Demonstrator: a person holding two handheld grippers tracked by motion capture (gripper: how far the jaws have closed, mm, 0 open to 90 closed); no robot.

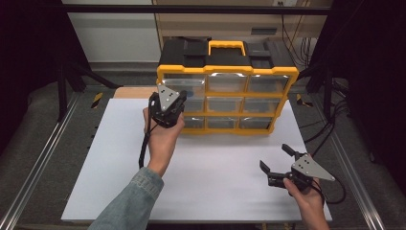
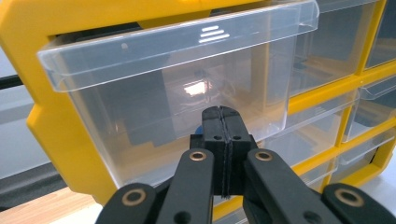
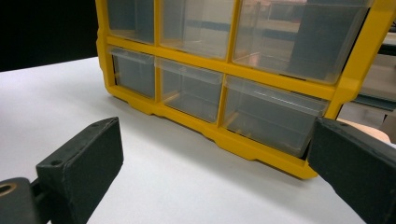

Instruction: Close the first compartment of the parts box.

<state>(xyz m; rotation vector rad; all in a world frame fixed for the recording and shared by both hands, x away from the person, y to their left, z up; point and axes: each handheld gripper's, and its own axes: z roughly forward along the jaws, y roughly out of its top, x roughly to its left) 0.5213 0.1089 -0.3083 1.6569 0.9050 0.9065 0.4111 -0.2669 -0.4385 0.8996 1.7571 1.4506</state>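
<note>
A yellow and black drawer cabinet with clear drawers stands at the back of the white table. My left gripper is held up at the cabinet's left column. In the left gripper view its jaws are shut, pressed together with nothing seen between them, right in front of the top-left clear drawer. That drawer sticks out a little past its neighbour. My right gripper rests low at the table's front right, apart from the cabinet, with jaws open wide and nothing between them.
The cabinet's yellow handle lies on its black top. Metal rails run along both sides of the table. A wooden strip shows at the table's back left. The bottom row of drawers looks closed.
</note>
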